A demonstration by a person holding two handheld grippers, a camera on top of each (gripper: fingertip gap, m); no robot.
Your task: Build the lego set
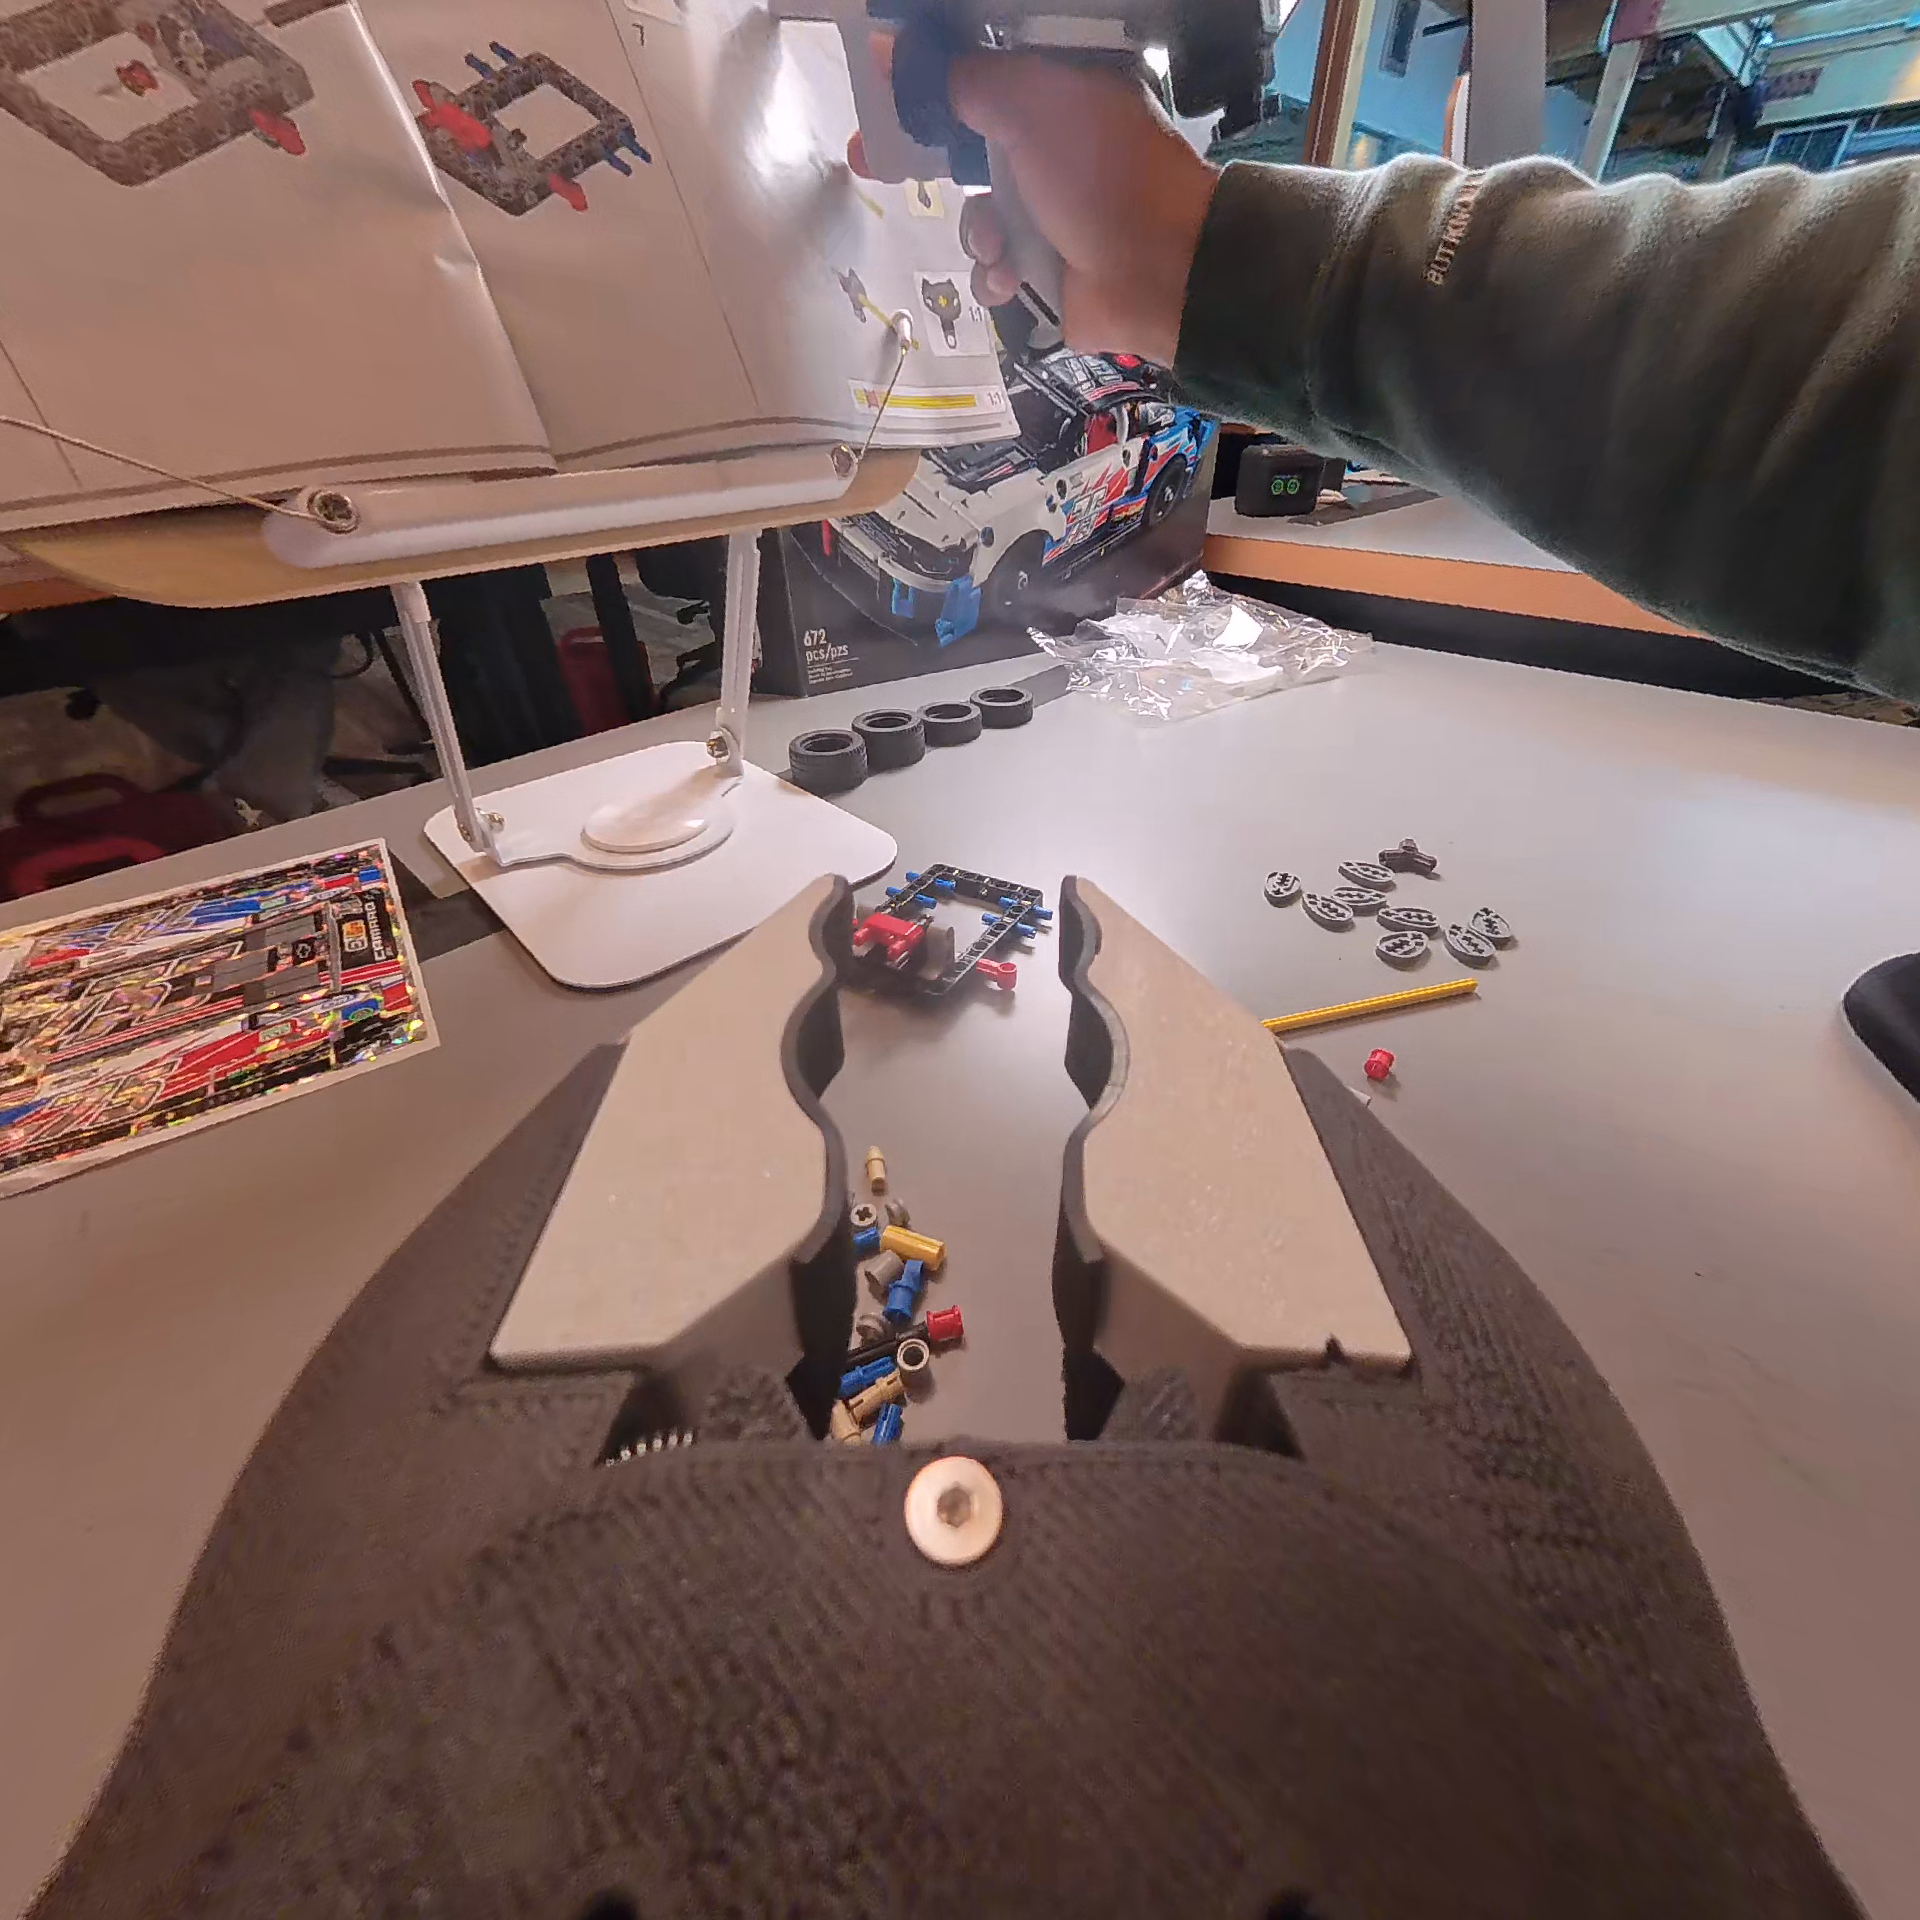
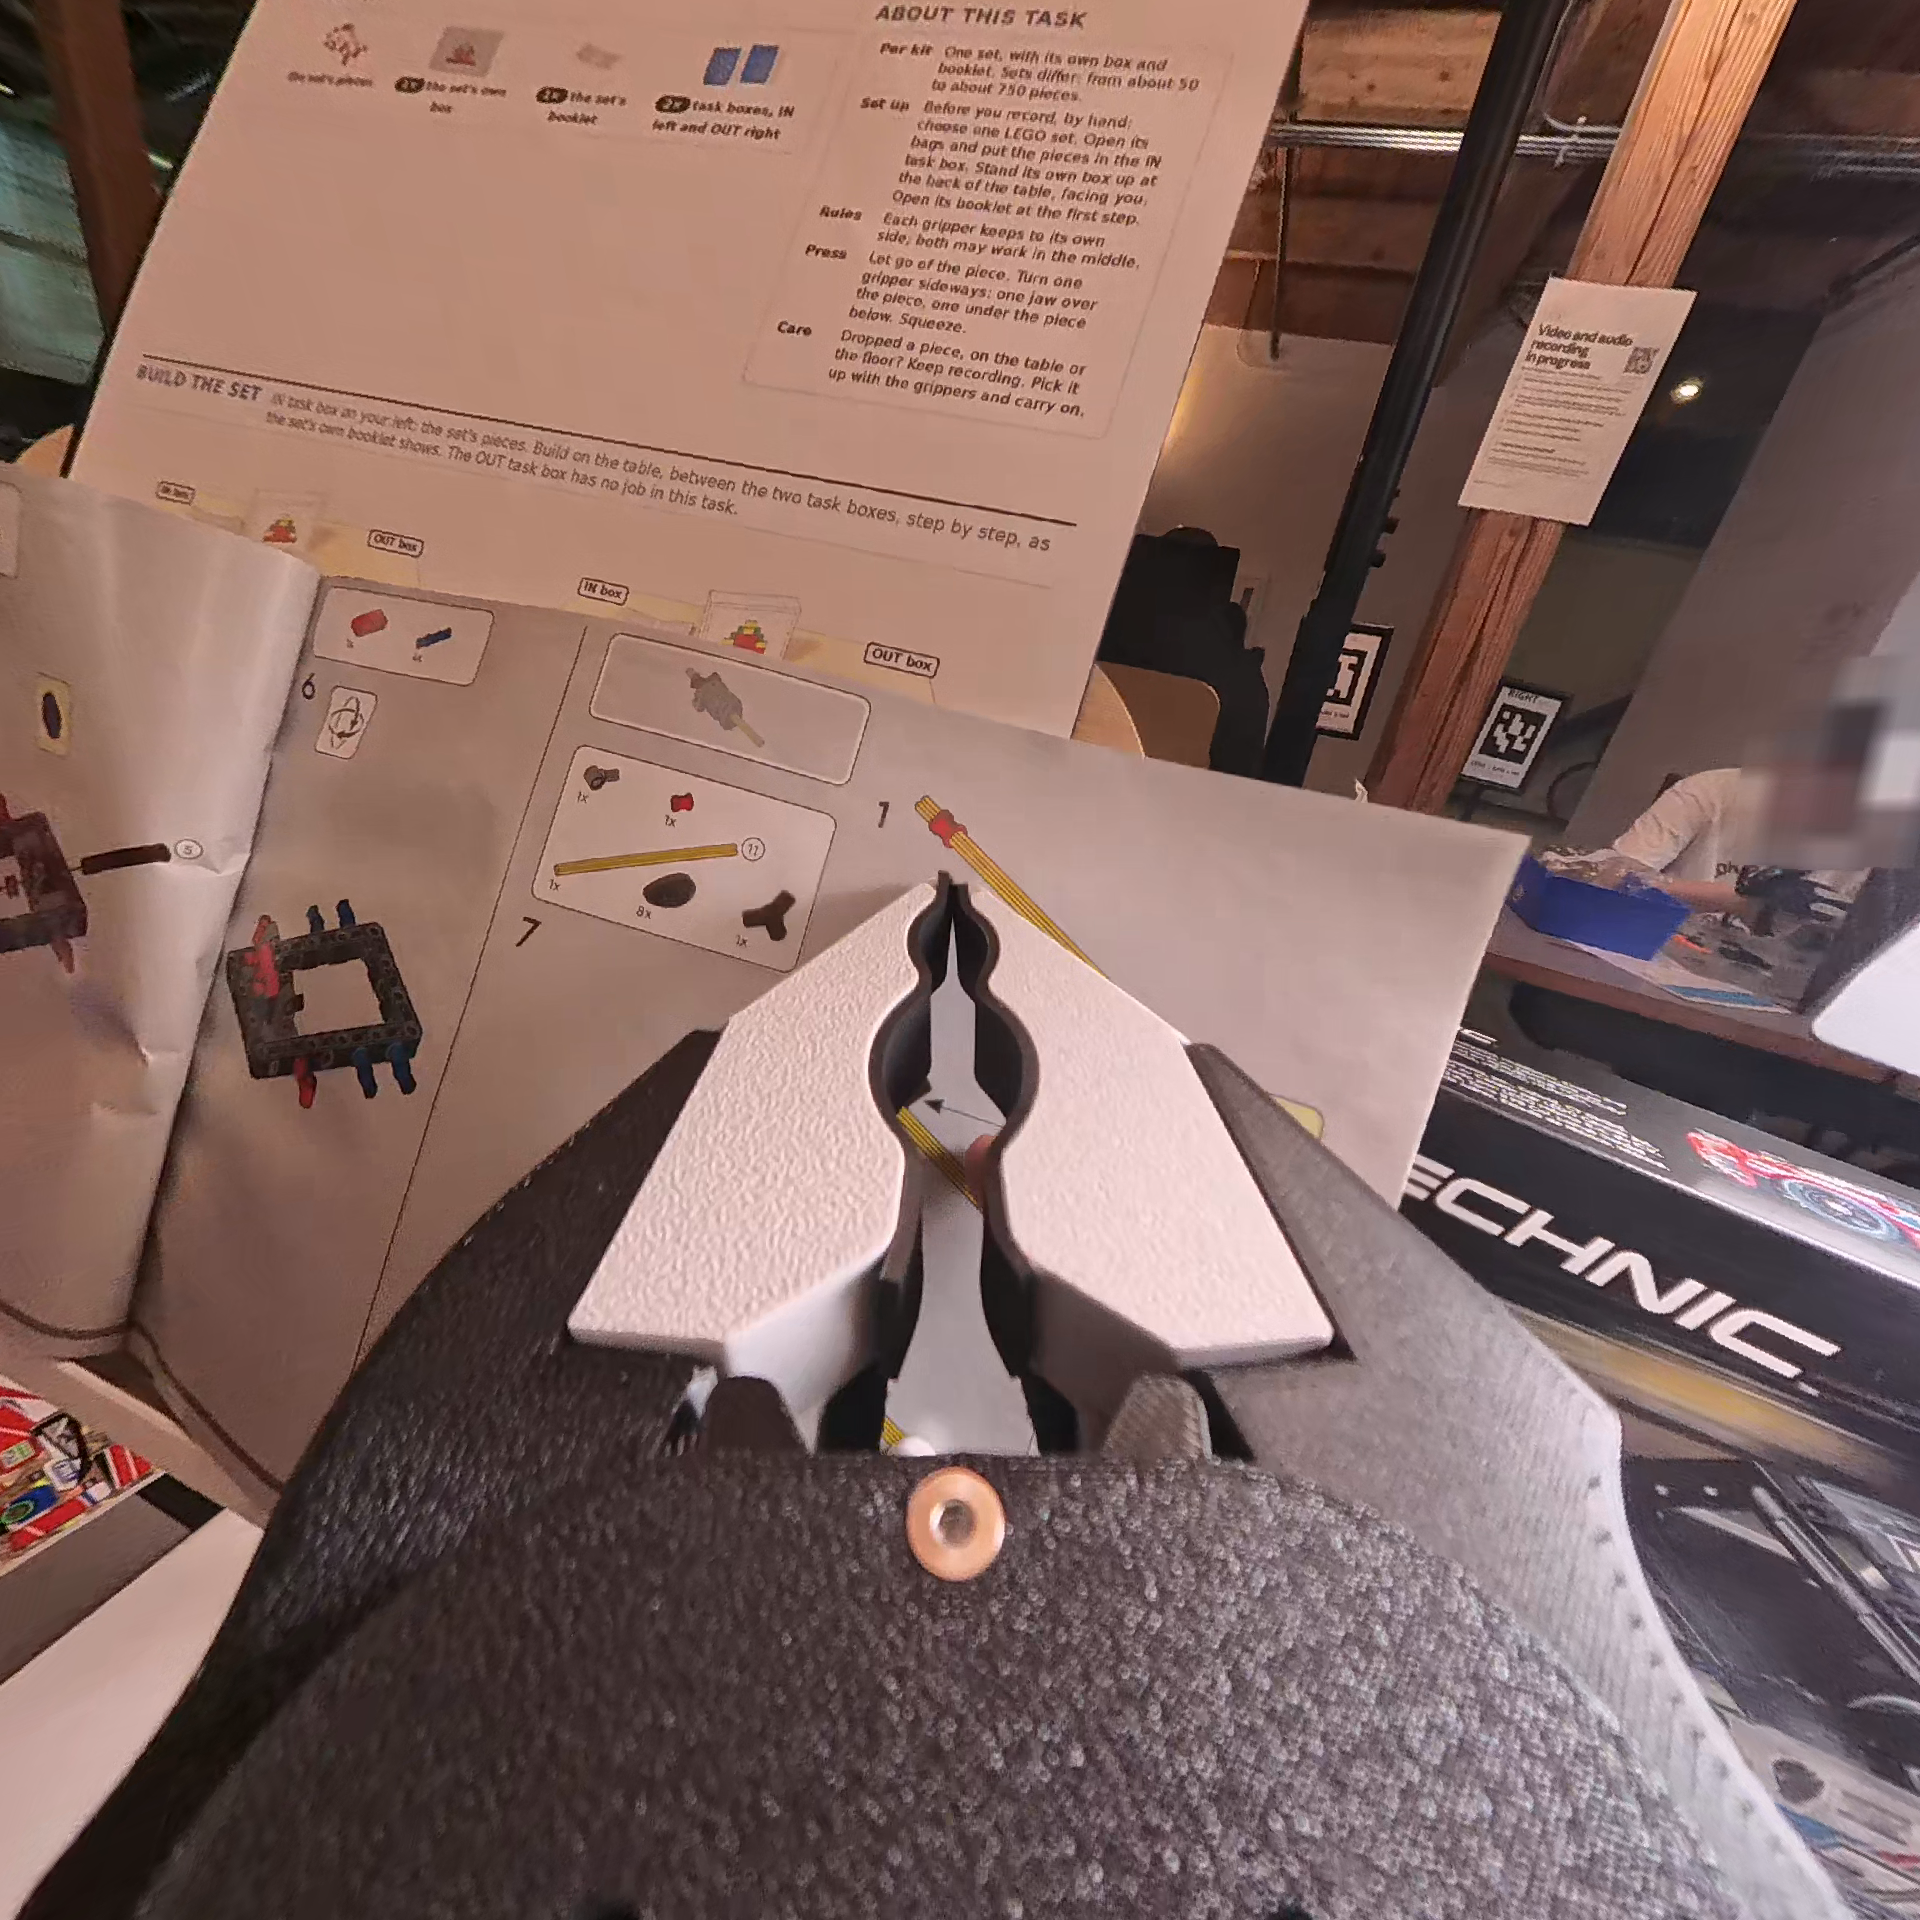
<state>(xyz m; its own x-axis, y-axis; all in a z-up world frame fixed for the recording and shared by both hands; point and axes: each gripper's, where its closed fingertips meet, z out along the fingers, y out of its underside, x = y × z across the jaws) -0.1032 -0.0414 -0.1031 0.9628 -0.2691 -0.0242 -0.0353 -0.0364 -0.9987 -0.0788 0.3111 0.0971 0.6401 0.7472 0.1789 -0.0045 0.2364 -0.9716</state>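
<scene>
My left gripper (image 1: 951, 904) is open and empty, held low over the grey table (image 1: 1455, 1299). A black Lego frame (image 1: 961, 935) with red and blue pins lies just beyond its fingertips. A pile of small pins and bushes (image 1: 894, 1309) lies between its fingers. My right gripper (image 2: 945, 888) is shut, raised in front of the right page of the instruction booklet (image 2: 623, 883). The page shows through the gap behind its fingers. I cannot tell whether the tips pinch paper. The hand holding it (image 1: 1091, 208) shows in the left wrist view.
The booklet sits on a white stand (image 1: 665, 862). A yellow axle (image 1: 1371, 1003), a red bush (image 1: 1378, 1062) and several grey oval pieces (image 1: 1392, 909) lie to the right. Several tyres (image 1: 914, 732), the set's box (image 1: 1039, 520), a plastic bag (image 1: 1195, 644) and a sticker sheet (image 1: 197, 1008) are around. Some 40 centimetres of space lies between my two pairs of fingers.
</scene>
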